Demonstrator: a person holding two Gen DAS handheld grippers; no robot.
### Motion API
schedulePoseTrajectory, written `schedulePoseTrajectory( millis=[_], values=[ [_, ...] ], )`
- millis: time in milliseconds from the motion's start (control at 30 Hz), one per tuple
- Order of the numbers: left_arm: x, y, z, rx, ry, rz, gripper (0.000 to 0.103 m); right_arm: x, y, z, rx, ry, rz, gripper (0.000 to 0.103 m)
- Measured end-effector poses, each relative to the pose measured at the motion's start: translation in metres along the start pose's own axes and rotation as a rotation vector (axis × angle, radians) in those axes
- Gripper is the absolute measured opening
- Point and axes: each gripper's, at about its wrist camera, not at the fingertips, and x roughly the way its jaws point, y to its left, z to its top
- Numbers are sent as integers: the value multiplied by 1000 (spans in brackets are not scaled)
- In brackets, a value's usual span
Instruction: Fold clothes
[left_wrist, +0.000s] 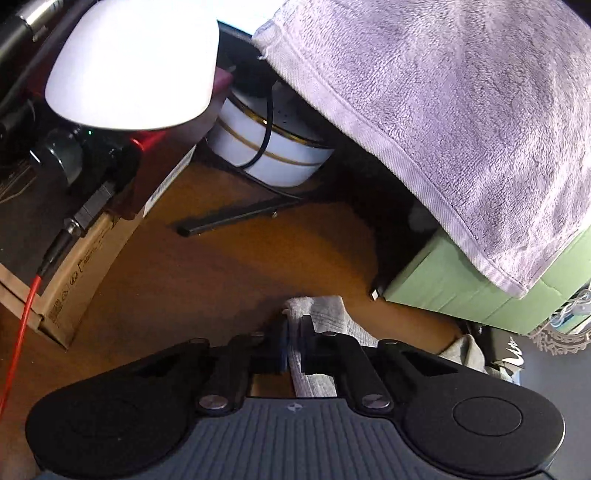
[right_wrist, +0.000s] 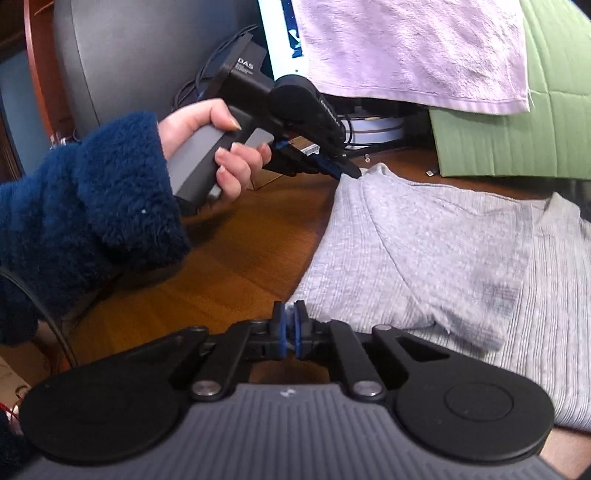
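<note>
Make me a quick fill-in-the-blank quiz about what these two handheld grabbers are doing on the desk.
1. Both grabbers have their fingers closed on the edge of a ____ ribbed garment.
2. The garment lies on a ____ desk.
3. The hand holding the left gripper wears a fluffy ____ sleeve.
4. A lilac towel hangs over a ____ box.

Missing words: grey; wooden; blue; green
</note>
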Motion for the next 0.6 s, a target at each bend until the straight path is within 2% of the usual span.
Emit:
schedulePoseTrajectory(
  millis=[67, 300, 467, 533, 600],
  values=[
    [-7, 1, -1, -8, -19, 12, 5, 0, 6, -1, -17, 0, -10, 4],
    [-52, 15, -16, 45, -71, 73, 5, -3, 21, -5, 49, 43, 129, 3],
    [-72, 33, -36, 108, -67, 134, 5, 0, 46, -9, 13, 77, 209, 4],
    [-80, 34, -39, 121, -85, 134, 7, -1, 53, -9, -5, 83, 216, 5],
    [-88, 34, -42, 134, -104, 131, 11, -3, 57, -8, -13, 86, 218, 11]
  ],
)
